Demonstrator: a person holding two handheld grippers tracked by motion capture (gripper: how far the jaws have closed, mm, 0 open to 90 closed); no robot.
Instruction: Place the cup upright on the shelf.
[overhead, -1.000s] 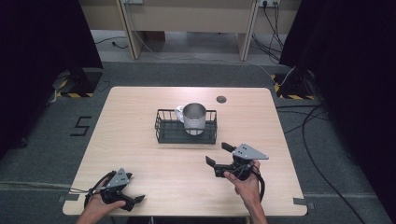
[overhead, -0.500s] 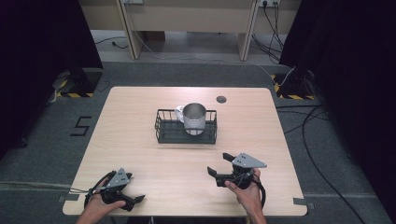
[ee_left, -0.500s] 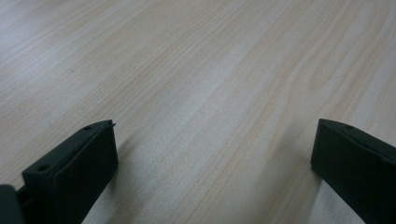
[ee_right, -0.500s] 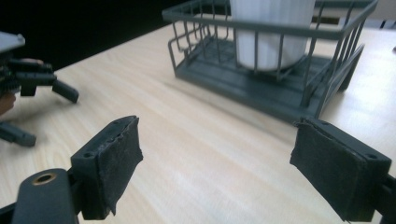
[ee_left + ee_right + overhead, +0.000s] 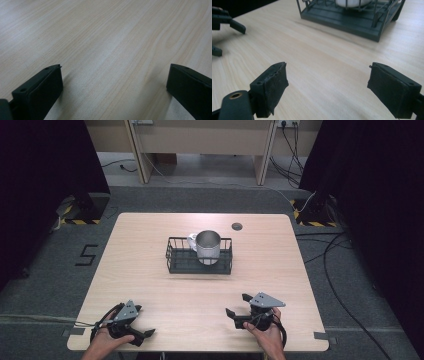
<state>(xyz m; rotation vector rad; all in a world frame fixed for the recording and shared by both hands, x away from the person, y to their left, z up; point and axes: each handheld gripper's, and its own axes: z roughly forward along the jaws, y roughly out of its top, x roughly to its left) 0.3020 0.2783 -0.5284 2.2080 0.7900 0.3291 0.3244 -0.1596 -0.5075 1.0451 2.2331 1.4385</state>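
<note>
- A metal cup [image 5: 208, 245] is seen standing upright inside a black wire basket [image 5: 175, 261] at the middle of the bench [image 5: 150, 235]; a second white cup [image 5: 192, 240] is tucked just behind its left side, handle toward the left
- The right hand-held gripper [image 5: 239, 305] is held low over the near right part of the bench, well apart from the basket; its jaws are pointed left across the bench, not at the cup; the basket lies ahead and to the left of it in the high view
- In the right gripper view the jaws are set wide with bare wood between them, nothing gripped; the basket [image 5: 352, 18] is seen up ahead, the white base of a cup [image 5: 352, 2] just visible through the wires; the other gripper's jaw tips appear at far left
- The left hand-held gripper [image 5: 142, 336] is parked at the near left corner, farther from the cup than the right one; jaws spread wide, empty; bench grain is seen between them [image 5: 112, 82]
- A small dark round disc [image 5: 237, 226] is seen on the far side of the bench, right of the basket, apart from it
</note>
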